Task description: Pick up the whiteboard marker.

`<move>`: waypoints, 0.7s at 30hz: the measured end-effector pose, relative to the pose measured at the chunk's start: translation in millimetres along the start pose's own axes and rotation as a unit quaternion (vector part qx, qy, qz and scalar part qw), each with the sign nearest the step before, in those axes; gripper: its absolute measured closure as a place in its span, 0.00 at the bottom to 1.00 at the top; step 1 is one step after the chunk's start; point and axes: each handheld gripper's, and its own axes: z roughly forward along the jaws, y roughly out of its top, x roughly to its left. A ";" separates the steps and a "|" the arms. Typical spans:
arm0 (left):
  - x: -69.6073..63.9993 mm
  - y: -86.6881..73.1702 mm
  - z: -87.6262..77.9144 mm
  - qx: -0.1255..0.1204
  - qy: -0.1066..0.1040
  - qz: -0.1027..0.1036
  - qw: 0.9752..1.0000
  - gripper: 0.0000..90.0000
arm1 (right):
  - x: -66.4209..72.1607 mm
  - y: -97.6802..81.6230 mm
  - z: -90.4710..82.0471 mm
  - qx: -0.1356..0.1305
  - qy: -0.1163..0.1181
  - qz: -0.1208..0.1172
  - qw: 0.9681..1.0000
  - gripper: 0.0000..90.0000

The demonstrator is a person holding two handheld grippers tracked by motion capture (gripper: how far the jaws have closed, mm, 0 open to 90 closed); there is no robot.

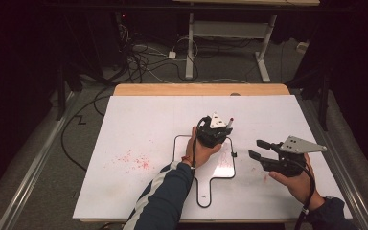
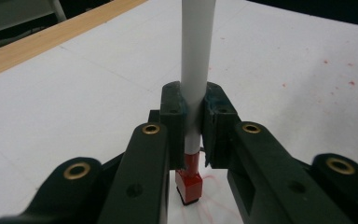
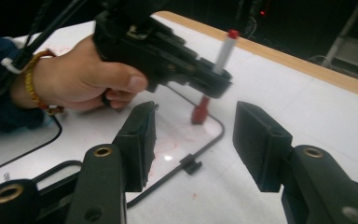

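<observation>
From the high view, the left gripper [image 1: 219, 136] stands over the far part of the small whiteboard [image 1: 182, 143] near the table's middle, clamped on a white marker [image 1: 229, 123] held nearly upright so its tip can press down, while the right gripper [image 1: 258, 148] waits to the right with jaws apart and empty. In the left gripper view the pads squeeze the marker [image 2: 196, 60] just above its red tip [image 2: 189, 184], giving firm control close to the board. The right gripper view shows that tip [image 3: 199, 111] down at the whiteboard [image 3: 177, 135], amid faint red strokes.
</observation>
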 end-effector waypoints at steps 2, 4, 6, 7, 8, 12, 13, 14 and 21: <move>-4.7 -1.3 1.6 -0.008 -0.018 -0.008 1.000 0.87 | 2.3 -0.3 1.0 0.001 0.006 -0.008 1.000 0.55; -9.7 -2.3 2.6 -0.013 -0.032 -0.011 0.999 0.87 | 2.4 -1.0 1.7 0.000 0.009 -0.011 1.000 0.55; -12.5 -2.2 3.1 -0.013 -0.037 -0.007 0.999 0.87 | 2.0 -1.6 1.6 0.001 0.009 -0.012 1.000 0.55; -15.9 -1.6 4.7 -0.014 -0.042 0.001 0.999 0.87 | 1.5 -2.0 1.7 -0.001 0.009 -0.013 1.000 0.55; -15.9 -1.6 4.7 -0.014 -0.042 0.001 0.999 0.87 | 1.0 -2.5 1.8 -0.001 0.009 -0.012 1.000 0.55; -8.5 -1.0 2.8 -0.009 -0.018 0.014 1.000 0.87 | -0.1 -3.4 1.6 0.000 0.002 -0.021 1.000 0.55; -4.6 -1.0 1.5 -0.005 -0.009 0.018 1.000 0.87 | -0.7 -3.6 1.5 -0.002 0.003 -0.023 1.000 0.55; -4.6 -1.0 1.5 -0.005 -0.009 0.018 1.000 0.87 | -1.0 -3.8 1.5 -0.001 0.003 -0.021 1.000 0.55; 11.1 -4.3 -6.5 0.002 -0.002 -0.003 1.000 0.88 | -2.0 -4.0 0.8 -0.002 -0.001 -0.026 1.000 0.56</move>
